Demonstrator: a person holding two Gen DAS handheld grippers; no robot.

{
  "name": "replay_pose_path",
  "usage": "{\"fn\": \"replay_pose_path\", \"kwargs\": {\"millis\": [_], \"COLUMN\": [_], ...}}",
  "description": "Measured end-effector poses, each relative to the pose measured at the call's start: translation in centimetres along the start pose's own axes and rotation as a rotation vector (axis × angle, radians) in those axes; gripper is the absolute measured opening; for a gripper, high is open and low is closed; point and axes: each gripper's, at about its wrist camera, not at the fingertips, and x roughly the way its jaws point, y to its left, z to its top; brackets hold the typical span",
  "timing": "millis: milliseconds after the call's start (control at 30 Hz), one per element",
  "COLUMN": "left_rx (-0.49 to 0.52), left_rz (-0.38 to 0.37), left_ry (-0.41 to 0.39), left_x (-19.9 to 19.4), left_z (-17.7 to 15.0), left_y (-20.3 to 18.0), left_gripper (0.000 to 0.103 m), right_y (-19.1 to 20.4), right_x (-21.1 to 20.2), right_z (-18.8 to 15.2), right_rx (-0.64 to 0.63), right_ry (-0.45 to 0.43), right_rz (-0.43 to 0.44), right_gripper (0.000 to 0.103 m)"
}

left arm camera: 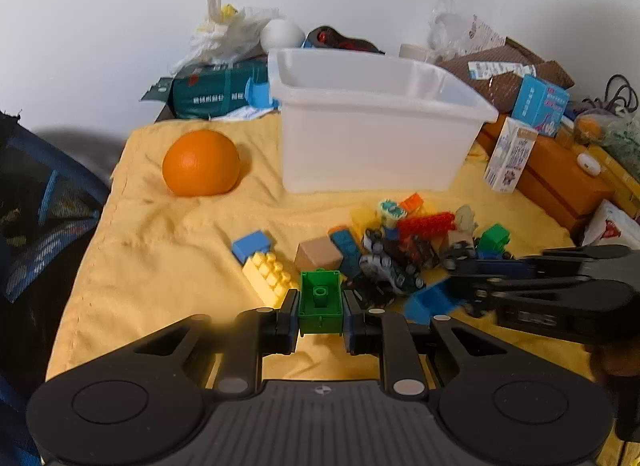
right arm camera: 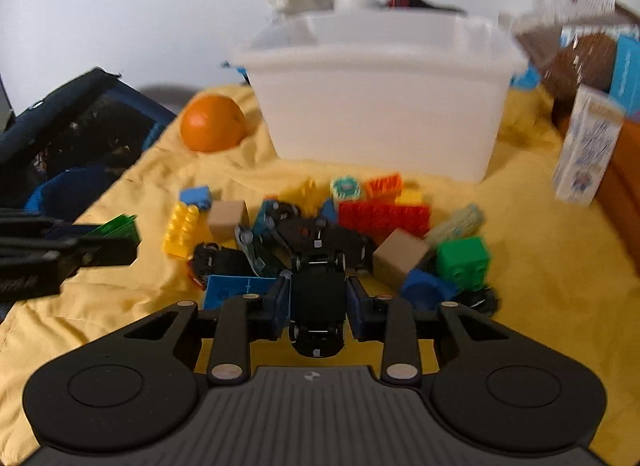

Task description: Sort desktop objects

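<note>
My left gripper [left arm camera: 321, 314] is shut on a green hollow block [left arm camera: 320, 302], held just above the yellow cloth [left arm camera: 168, 250]. It shows from the side in the right wrist view [right arm camera: 116, 229]. My right gripper [right arm camera: 318, 302] is shut on a black toy car [right arm camera: 318, 306] at the near edge of a pile of bricks and toy cars [right arm camera: 344, 225]. That gripper also shows at the right of the left wrist view [left arm camera: 464, 278]. A white plastic bin [left arm camera: 372, 121] stands behind the pile. An orange [left arm camera: 201, 163] lies left of the bin.
A yellow brick [left arm camera: 270, 276], a blue brick [left arm camera: 252, 246] and a tan cube [left arm camera: 318, 254] lie left of the pile. A milk carton [left arm camera: 510, 153] and orange boxes [left arm camera: 560, 177] stand at the right. Bags and packages crowd the back wall. A dark bag [right arm camera: 80, 125] sits off the left edge.
</note>
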Motion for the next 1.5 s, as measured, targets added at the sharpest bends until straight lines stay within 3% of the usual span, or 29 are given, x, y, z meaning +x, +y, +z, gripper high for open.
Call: {"fn": "replay_pose_path", "kwargs": {"millis": [267,333,367,400,433,533,733,967,1000,1033,1067,1200,1267,1500], "left_rx": [0.009,0.017,0.019,0.020,0.021,0.026,0.030,0.048,0.044,0.037,0.029,0.009,0.005,0.057], "left_rz": [-0.042,-0.049,-0.051,-0.052,-0.054,-0.057,-0.049,-0.051,-0.049,-0.047,-0.044,-0.038,-0.031,-0.053], "left_ry": [-0.040,-0.046,-0.045,-0.040,-0.035,-0.018,0.030,0.051,0.056,0.062,0.066,0.092,0.097,0.114], "left_x": [-0.6,-0.6,-0.5,-0.5,-0.5,-0.5,-0.3,-0.4,-0.2,0.0,0.2,0.6,0.6,0.8], "left_z": [2.0,2.3,2.4,2.3,2.2,1.5,-0.5,-2.2,-2.4,-2.6,-2.9,-3.7,-4.0,-4.4], "left_y": [-1.0,-1.3,-1.4,-1.5,-1.6,-1.6,-1.5,-1.7,-1.7,-1.5,-1.4,-0.6,-0.3,-1.1], "left_gripper": [0.024,0.024,0.024,0.024,0.024,0.024,0.024,0.024,0.024,0.024,0.024,0.024,0.024,0.032], "right_y": [-3.0,-3.1,-2.7,-2.4,-2.2,-2.1,0.6,2.3,2.1,1.7,1.0,-0.8,-0.6,2.3], "right_x": [-4.1,-3.6,-3.0,-2.7,-2.7,-3.7,-4.2,-1.3,-1.4,-1.7,-2.1,-5.2,-5.7,-2.4], "right_z": [-0.4,-0.6,-0.9,-1.3,-1.9,-3.6,-5.2,-4.9,-5.1,-5.4,-5.7,-7.1,-6.9,-4.1], "right_rx": [0.059,0.042,0.018,-0.010,-0.045,-0.082,-0.098,-0.082,-0.101,-0.111,-0.096,-0.091,-0.088,-0.010], "right_ry": [-0.026,0.022,0.043,0.051,0.048,0.019,0.009,0.013,0.024,0.055,0.088,0.085,0.061,-0.008], "right_rz": [-0.007,0.001,-0.001,-0.020,-0.070,-0.149,-0.028,-0.021,-0.014,0.007,0.023,-0.041,-0.059,-0.053], "right_gripper": [0.034,0.037,0.043,0.068,0.080,0.074,0.060,0.063,0.059,0.047,0.044,0.047,0.053,0.057]}}
